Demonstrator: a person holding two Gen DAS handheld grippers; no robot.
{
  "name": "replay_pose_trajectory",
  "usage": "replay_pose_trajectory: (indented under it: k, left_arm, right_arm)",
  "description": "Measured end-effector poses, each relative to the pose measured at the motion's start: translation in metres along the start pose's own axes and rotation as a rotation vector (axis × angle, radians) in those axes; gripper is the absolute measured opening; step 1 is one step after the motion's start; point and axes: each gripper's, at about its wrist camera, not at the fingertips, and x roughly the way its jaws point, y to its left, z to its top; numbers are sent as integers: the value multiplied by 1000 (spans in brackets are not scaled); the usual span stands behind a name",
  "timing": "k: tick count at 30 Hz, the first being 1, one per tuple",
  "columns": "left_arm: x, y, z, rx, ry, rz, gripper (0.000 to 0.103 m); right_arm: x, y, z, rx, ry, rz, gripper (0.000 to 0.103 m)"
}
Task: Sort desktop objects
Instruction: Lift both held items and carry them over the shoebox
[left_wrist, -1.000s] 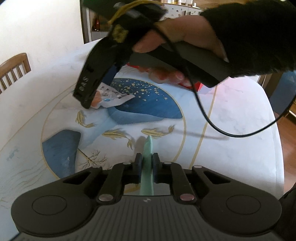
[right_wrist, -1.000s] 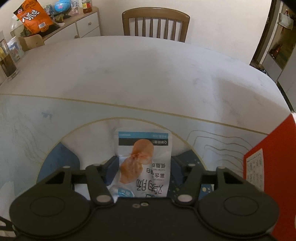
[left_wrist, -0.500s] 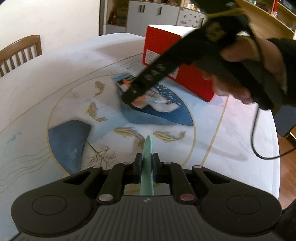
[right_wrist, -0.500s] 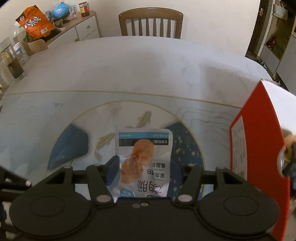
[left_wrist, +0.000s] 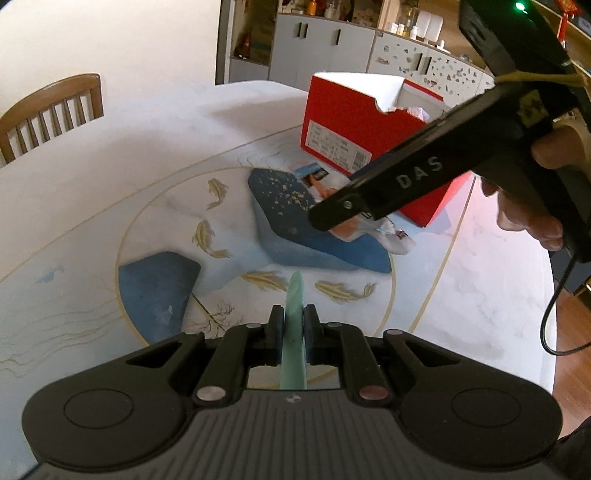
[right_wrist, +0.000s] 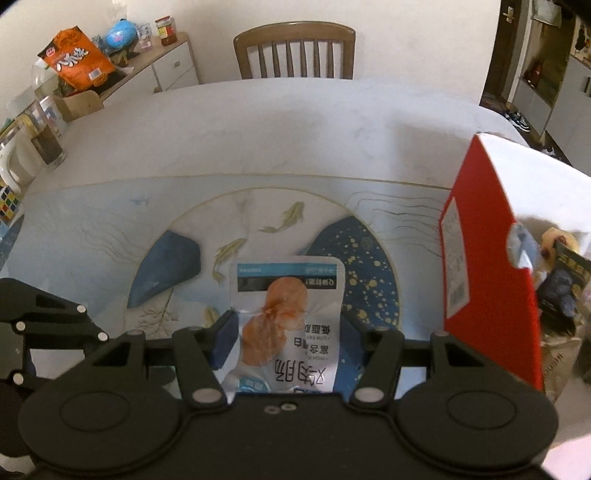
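The right gripper (right_wrist: 286, 325) has its jaws clamped on a crinkly white plastic snack pouch (right_wrist: 286, 321) at lower centre, lifted clear of the smooth painted table (right_wrist: 258, 147). The step looks like carrying it to the open red cardboard box (right_wrist: 491, 258) at right; next it needs raising over the rim. The left gripper (left_wrist: 293, 332) has its jaws closed on a thin pale-green flat strip (left_wrist: 294, 332).

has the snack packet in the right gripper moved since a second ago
Yes. The snack packet, clamped between the right gripper fingers, has been carried toward the red box: in the right wrist view the box has swung well into frame on the right.
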Motion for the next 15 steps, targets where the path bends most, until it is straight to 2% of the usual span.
replay_pose_trajectory:
  k: [10,15]
  left_arm:
    - [-22,-8,19,-30,-38,17,10]
    - [-32,-18,30,-8,-67,25,10]
  right_arm:
    - [-41,-2,-6,2,-50,-1,59]
    - [-64,-7,-9,11,-83,-4,59]
